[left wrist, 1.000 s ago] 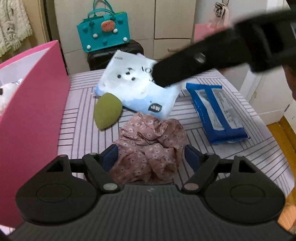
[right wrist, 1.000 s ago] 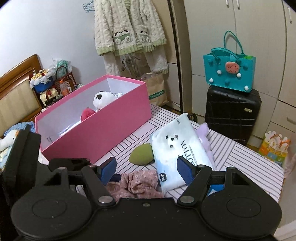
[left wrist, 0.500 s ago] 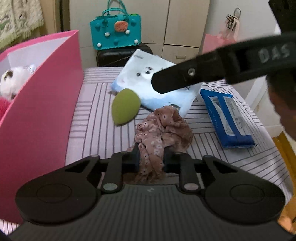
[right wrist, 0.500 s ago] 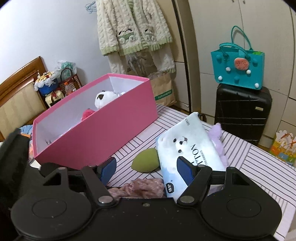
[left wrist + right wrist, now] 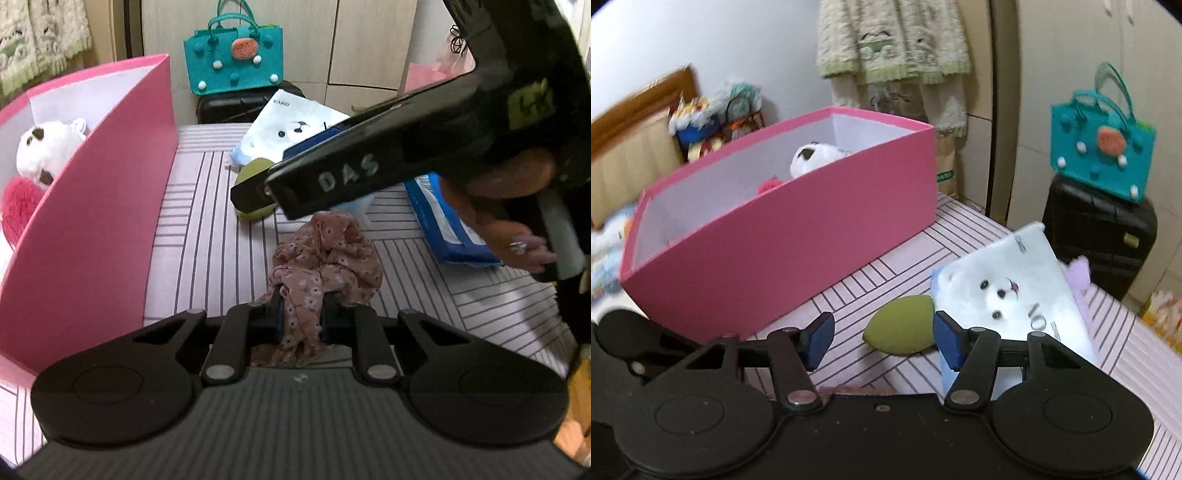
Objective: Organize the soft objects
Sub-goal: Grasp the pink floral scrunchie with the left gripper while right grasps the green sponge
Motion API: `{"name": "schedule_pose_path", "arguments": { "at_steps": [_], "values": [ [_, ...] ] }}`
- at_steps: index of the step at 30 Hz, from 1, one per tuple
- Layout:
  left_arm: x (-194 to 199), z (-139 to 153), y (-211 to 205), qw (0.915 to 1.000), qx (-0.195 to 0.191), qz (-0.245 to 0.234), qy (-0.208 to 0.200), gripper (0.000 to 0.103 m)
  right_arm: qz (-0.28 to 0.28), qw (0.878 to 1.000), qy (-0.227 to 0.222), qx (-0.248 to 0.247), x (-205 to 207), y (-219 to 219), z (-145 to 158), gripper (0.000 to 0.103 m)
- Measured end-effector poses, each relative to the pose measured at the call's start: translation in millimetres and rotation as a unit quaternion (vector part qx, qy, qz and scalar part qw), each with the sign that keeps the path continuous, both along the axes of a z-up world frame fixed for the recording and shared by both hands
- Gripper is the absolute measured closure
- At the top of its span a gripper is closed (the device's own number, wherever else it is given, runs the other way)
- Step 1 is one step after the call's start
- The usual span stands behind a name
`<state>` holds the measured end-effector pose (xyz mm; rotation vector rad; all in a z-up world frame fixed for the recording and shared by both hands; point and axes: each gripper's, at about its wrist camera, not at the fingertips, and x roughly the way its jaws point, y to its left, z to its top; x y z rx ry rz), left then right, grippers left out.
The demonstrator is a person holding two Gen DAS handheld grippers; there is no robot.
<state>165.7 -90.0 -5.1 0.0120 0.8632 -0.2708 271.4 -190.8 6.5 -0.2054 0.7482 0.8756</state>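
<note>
Pink card makes up the big box [image 5: 92, 229] that is seen on the left of the striped table [image 5: 207, 258]. A white plush panda [image 5: 44, 147] and a fluffy red toy [image 5: 18, 214] are kept inside it, at the far end. In the right wrist view the same box [image 5: 798, 236] is seen far and to the left, with the panda [image 5: 812, 157] peeking over its wall.

Near the middle, the left gripper [image 5: 301, 317] is squeezed tight on a crumpled brown cloth with small flowers [image 5: 325, 266]. The cloth is bunched between the two fingers and is piled on the table just past them.

Farther away, a green egg-shaped sponge [image 5: 255, 177] is laid on the table, partly hidden in the left wrist view by the black body of the right gripper. Just beside the sponge, a white tissue pack with a bear face [image 5: 295, 129] is placed. In the right wrist view, the right gripper [image 5: 882, 339] is held wide apart with nothing between its blue pads [image 5: 820, 339]. The sponge [image 5: 901, 328] is seen in the gap past the pads, and the bear pack [image 5: 1008, 295] is touching it on the right.

On the right, a blue wipes pack [image 5: 443, 225] is laid flat, partly hidden. Past the table, a teal bag [image 5: 234, 61] is set on a black suitcase [image 5: 1100, 229].
</note>
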Motion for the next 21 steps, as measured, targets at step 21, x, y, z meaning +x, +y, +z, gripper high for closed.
{"name": "schedule_pose_path", "arguments": {
  "at_steps": [21],
  "values": [
    [7, 11, 10, 0.9991, -0.020, -0.006, 0.037, 0.087, -0.024, 1.000, -0.003, -0.016, -13, -5, -3, 0.052]
  ]
}}
